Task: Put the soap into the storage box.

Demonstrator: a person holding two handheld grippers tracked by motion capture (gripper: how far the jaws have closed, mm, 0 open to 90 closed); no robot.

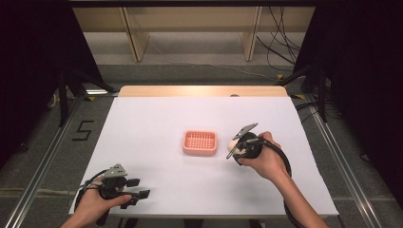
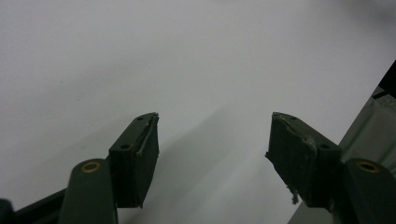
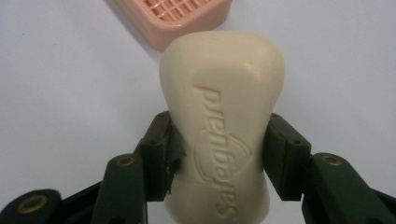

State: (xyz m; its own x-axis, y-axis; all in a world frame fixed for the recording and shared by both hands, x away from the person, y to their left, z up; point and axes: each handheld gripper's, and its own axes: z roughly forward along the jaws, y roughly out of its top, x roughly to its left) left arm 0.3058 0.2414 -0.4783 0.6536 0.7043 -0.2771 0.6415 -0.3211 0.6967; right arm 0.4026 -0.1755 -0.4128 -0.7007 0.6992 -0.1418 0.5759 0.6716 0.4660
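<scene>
The right tongs (image 3: 219,156) are clamped on a cream bar of soap (image 3: 222,107), one black jaw pressed against each of its long sides at the narrow waist. The bar points away from the camera, its stamped lettering facing up and reading upside down. Just beyond its far end sits a pink soap dish (image 3: 187,16) with a slotted grid, on the white counter (image 3: 70,84).

The left tool (image 1: 135,188) sits low at the near left of the tabletop (image 1: 157,118), its jaws spread wide with nothing between them. The right tool (image 1: 236,144) is held farther forward, its jaws clamped on a bar of soap (image 3: 222,121), the right forearm angling in from the bottom right.
</scene>
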